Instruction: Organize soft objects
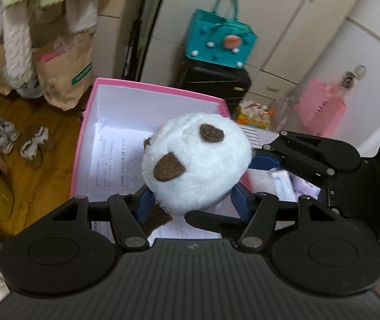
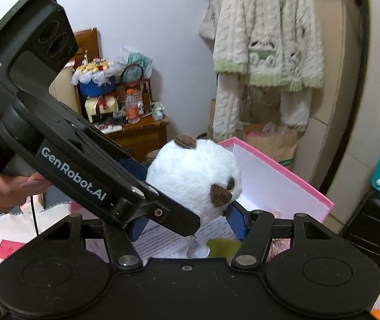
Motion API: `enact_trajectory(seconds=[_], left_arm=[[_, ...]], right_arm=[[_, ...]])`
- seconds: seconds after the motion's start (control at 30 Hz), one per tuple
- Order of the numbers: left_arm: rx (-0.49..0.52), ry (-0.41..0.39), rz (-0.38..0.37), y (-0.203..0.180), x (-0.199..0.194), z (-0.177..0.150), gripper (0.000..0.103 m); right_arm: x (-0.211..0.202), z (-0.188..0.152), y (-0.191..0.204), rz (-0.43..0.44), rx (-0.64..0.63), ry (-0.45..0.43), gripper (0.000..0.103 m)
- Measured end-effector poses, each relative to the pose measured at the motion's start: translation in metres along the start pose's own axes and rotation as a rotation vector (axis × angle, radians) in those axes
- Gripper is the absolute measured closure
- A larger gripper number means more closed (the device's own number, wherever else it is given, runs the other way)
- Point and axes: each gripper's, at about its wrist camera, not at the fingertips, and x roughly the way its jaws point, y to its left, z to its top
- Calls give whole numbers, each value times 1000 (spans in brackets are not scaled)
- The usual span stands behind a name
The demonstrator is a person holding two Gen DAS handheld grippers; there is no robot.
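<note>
White plush (image 1: 198,160) with brown patches is up in the air, right over the pink box (image 1: 147,86)! The left claw (image 1: 192,200) pinches it between blue pads, low on its body, and the right claw (image 2: 187,220) clamps it too, from the other side. In the right view a hand (image 2: 0,184) grips the left tool's handle. Printed paper (image 1: 115,165) lines the box floor; the background is blurry, likely a teal bag (image 1: 220,42) on a black case.

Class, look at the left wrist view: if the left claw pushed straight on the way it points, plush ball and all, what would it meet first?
Most likely the printed paper lining the open pink box, directly beyond the left claw and its white plush ball; depth is uncertain.
</note>
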Motion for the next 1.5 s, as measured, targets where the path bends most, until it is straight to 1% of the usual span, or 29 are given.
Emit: enact_trajectory(seconds=[0.17, 0.37, 0.5, 0.63, 0.8, 0.87, 0.9, 1.0, 1.13, 1.2, 1.33, 1.5], left_arm=[[-74, 37, 20, 21, 36, 15, 44], [-125, 138, 65, 38, 79, 34, 44], [-152, 196, 95, 43, 94, 42, 44], [-165, 206, 115, 45, 104, 45, 44], [-153, 199, 149, 45, 112, 43, 43], [-142, 189, 151, 43, 110, 42, 43], [-137, 184, 150, 43, 108, 41, 42], [-105, 155, 143, 38, 98, 40, 40], [-86, 120, 115, 32, 79, 38, 40], [-71, 100, 114, 27, 66, 34, 40], [-24, 77, 124, 14, 41, 27, 40], [37, 48, 128, -6, 9, 17, 40]], right_arm=[[34, 6, -19, 30, -31, 56, 36], [65, 11, -37, 36, -131, 105, 36], [84, 14, -53, 68, -145, 147, 36], [93, 13, -62, 104, -189, 167, 36], [105, 11, -69, 110, -213, 211, 35], [108, 10, -69, 95, -224, 232, 34], [109, 8, -68, 81, -229, 242, 32], [105, 7, -67, 39, -220, 251, 30], [90, 6, -66, 12, -171, 228, 30], [86, 6, -68, -3, -138, 227, 30], [63, 5, -67, 6, -58, 219, 30], [27, 3, -49, -19, -43, 199, 30]])
